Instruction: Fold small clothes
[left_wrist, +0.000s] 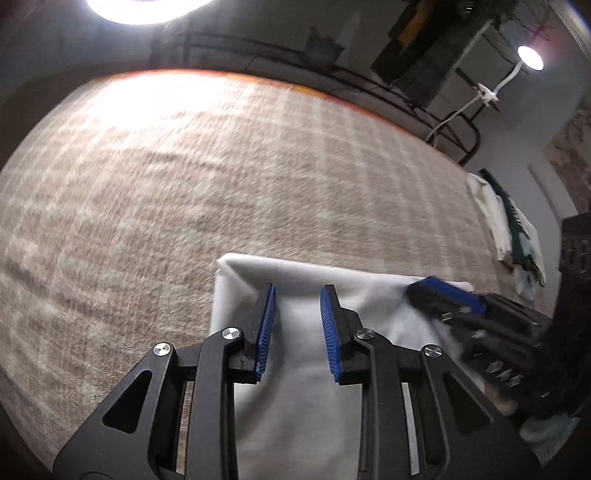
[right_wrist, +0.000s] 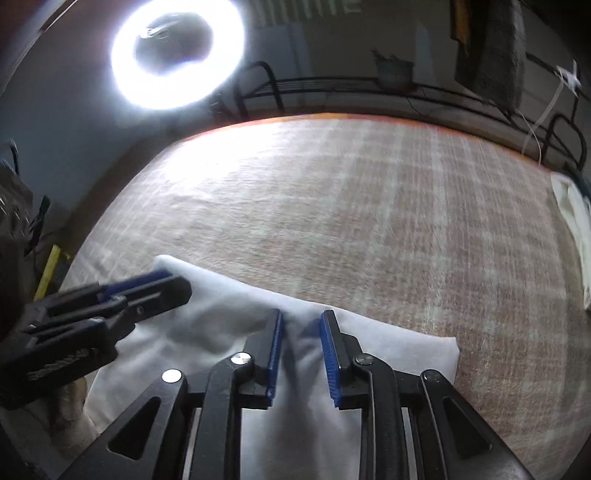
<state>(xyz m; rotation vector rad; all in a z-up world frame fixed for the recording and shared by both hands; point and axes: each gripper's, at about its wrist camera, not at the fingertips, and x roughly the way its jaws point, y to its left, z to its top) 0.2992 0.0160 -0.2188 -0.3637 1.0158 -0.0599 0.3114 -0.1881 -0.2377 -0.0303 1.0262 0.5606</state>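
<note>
White cloth (left_wrist: 295, 369) is lying folded on the near part of the checked beige blanket (left_wrist: 184, 184), its long folded edge running crosswise in front of both grippers. Left gripper (left_wrist: 297, 291) is hovering over the cloth's left half, jaws standing narrowly apart with nothing pinched. Right gripper (right_wrist: 302, 317) is poised over the right half, jaws likewise slightly parted, fabric lying beneath them. A ring light (right_wrist: 177, 55) is glaring beyond the far edge, and more clothes (left_wrist: 509, 221) are sitting at the right.
</note>
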